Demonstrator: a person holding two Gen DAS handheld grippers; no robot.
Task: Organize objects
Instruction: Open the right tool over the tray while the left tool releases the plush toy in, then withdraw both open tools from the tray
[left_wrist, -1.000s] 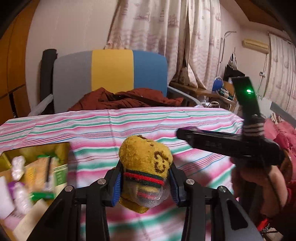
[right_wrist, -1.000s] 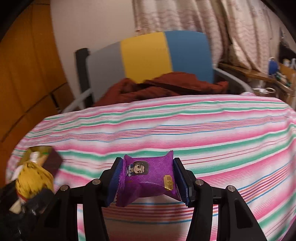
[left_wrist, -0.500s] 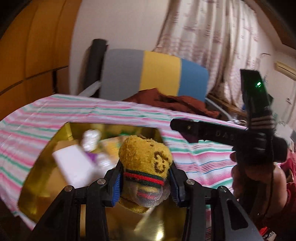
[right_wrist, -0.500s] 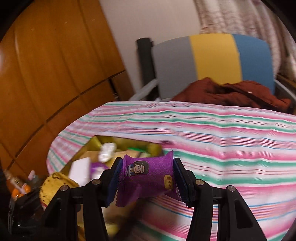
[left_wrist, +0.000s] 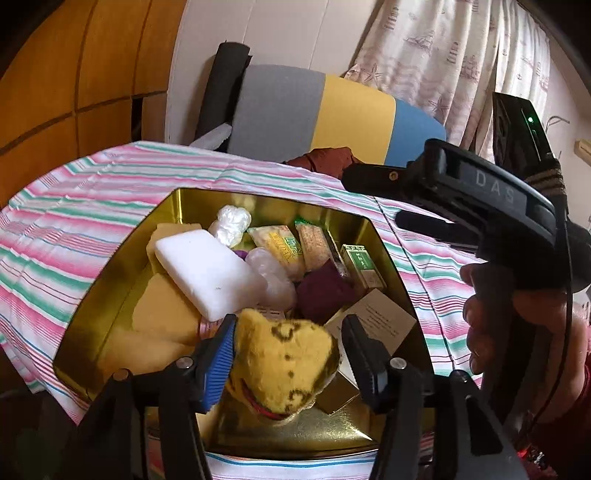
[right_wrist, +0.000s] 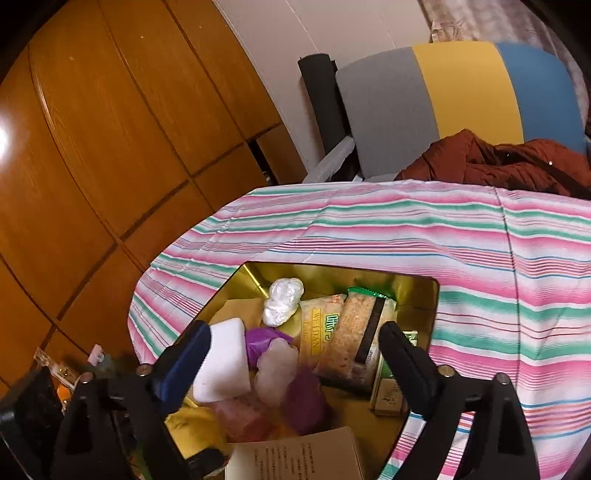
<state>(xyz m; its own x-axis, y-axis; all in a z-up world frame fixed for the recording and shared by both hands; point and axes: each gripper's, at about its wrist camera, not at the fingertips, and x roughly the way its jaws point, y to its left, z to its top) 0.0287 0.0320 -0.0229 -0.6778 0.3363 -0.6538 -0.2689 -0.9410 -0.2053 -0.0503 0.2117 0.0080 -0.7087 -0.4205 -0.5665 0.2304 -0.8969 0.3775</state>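
Observation:
A gold tin (left_wrist: 177, 195) lies on the striped tablecloth (left_wrist: 74, 229), holding several packets. My left gripper (left_wrist: 288, 325) hovers over its near end and its jaws are opening. The yellow sock bundle (left_wrist: 284, 365) hangs tilted between them, leaning on the blue left pad (left_wrist: 219, 354) and clear of the right finger. My right gripper (right_wrist: 295, 328) is above the tin (right_wrist: 428, 288), its jaws opening wide with nothing between them. The purple snack packet (right_wrist: 304, 402) lies blurred in the tin below, also seen as a dark purple packet (left_wrist: 325, 291). A hand (left_wrist: 517, 321) holds the right gripper (left_wrist: 373, 199) at the right of the left wrist view.
In the tin are a white block (left_wrist: 207, 273), snack packets (left_wrist: 280, 247), a small green box (left_wrist: 364, 264) and a paper card (left_wrist: 380, 321). Behind the table stands a grey, yellow and blue chair (left_wrist: 325, 110) with a brown garment (right_wrist: 498, 162). Wooden doors (right_wrist: 110, 147) fill the left.
Both grippers swung left from the bare cloth to above the tin. The right jaws opened and the purple packet dropped in. The left jaws widened and the sock tipped.

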